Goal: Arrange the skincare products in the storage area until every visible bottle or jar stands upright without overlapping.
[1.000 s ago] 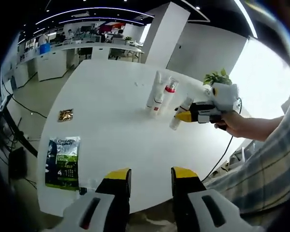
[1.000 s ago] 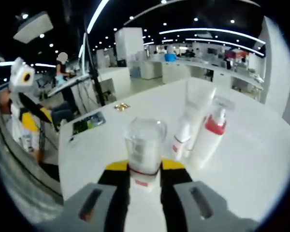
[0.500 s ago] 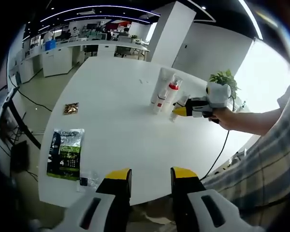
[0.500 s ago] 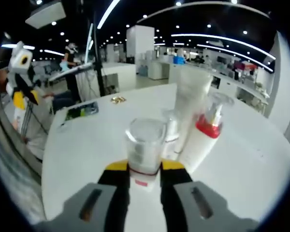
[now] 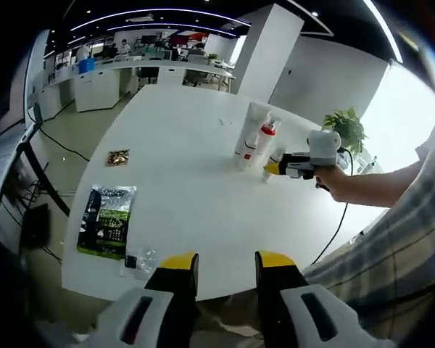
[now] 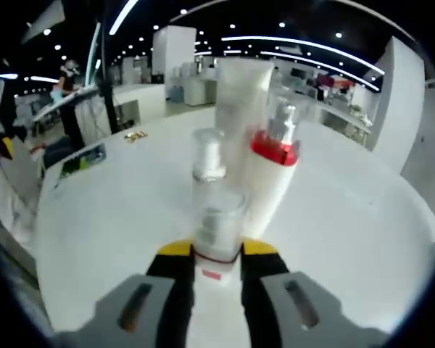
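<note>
Your clear-capped bottle (image 6: 217, 221) stands just near of the upright tube (image 6: 241, 101), red-collared pump (image 6: 271, 174) and small bottle (image 6: 207, 161).

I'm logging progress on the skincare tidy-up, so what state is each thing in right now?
Right gripper: shut on the clear-capped bottle, near the standing group.
Clear-capped bottle: gripped at its lower part, cap pointing away from the camera.
Red-collared pump bottle: upright on the table.
White tube: upright behind it.
Small clear-capped bottle: upright beside them.
Left gripper: open, empty.
Green sachet: lying flat.
</note>
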Motion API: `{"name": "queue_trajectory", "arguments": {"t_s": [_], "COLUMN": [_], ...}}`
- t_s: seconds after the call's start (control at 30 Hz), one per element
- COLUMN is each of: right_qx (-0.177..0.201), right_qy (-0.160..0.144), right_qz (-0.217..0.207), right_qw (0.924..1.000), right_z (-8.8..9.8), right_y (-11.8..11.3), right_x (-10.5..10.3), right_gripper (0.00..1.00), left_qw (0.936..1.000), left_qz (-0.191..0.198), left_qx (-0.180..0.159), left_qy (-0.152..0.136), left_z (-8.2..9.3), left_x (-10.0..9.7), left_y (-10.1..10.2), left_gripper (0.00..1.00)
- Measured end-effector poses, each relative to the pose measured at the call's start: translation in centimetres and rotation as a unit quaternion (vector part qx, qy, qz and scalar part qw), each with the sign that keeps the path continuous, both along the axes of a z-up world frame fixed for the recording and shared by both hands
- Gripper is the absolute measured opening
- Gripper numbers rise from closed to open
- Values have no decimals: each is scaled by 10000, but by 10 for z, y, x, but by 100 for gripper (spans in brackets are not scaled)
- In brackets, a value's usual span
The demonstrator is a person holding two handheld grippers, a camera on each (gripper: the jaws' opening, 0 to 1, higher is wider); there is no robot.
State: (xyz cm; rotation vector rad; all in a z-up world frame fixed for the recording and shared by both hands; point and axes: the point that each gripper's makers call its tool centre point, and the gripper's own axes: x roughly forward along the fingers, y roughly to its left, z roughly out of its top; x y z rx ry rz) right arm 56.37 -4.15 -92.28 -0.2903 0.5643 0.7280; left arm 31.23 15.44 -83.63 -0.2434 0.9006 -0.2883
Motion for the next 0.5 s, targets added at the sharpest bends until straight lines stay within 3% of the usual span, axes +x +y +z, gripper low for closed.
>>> {"name": "queue_trajectory", "arguments": {"t_s": [0.07, 0.17, 0.5], "right_qx": [-171, 9, 309], "right_qy": [-216, -319, -300], "right_qz": [-12, -194, -461], "right_qw": [9996, 9993, 9980], "right_z": [1, 1, 0], "right_y": [-1, 0, -2], "right_x": [1, 5, 7], "right_gripper": [21, 21, 22], "left_qw": [10000, 9998, 9988], "left_qz": [59, 195, 468], "left_qx": [14, 51, 53], "left_qy": [-29, -82, -142], "left_z": [1, 3, 4], "left_x": [0, -1, -11], "left_y": [3, 9, 19], "left_gripper": [32, 32, 31]}}
